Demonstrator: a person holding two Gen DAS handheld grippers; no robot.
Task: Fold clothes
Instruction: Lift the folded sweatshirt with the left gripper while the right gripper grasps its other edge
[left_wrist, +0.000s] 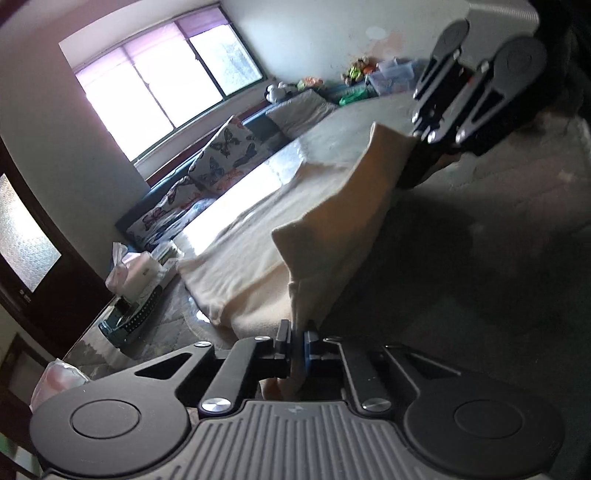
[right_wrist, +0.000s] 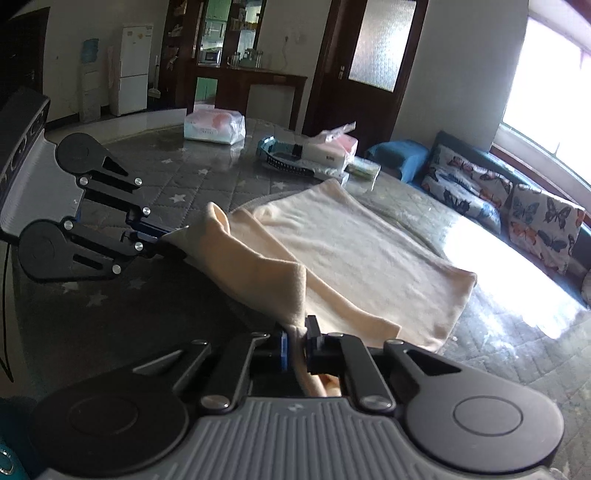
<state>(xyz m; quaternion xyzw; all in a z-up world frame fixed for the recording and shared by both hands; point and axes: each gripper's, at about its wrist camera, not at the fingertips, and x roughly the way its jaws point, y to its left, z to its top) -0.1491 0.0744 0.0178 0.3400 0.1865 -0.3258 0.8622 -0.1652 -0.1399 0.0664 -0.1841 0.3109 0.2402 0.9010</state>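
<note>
Cream cloth (right_wrist: 354, 240) is pinched in both my tongs: left gripper (left_wrist: 295, 341) clamped together on one corner of the near edge, right gripper (right_wrist: 297, 339) clamped on the other corner. That edge is lifted off the grey quilted surface (right_wrist: 155, 192) and hangs as a raised flap between the two grips, while the rest of the cloth lies flat, spread toward the sofa side. Risks as I judge them: each grip is only a thin bite at the fingertips, so a quick pull could let a corner slip out and the flap drops crooked. If my two hands travel at unequal speed the fold line skews and the edges won't meet. Fabric sags in the middle between grips, so it may bunch or double under when laid over. Dragging instead of lifting could shift the flat part toward the tissue packs (right_wrist: 334, 147) and black tray (right_wrist: 284, 160) at the far end. Window glare (right_wrist: 491, 251) hides the far corner, so alignment there is hard to check.
</note>
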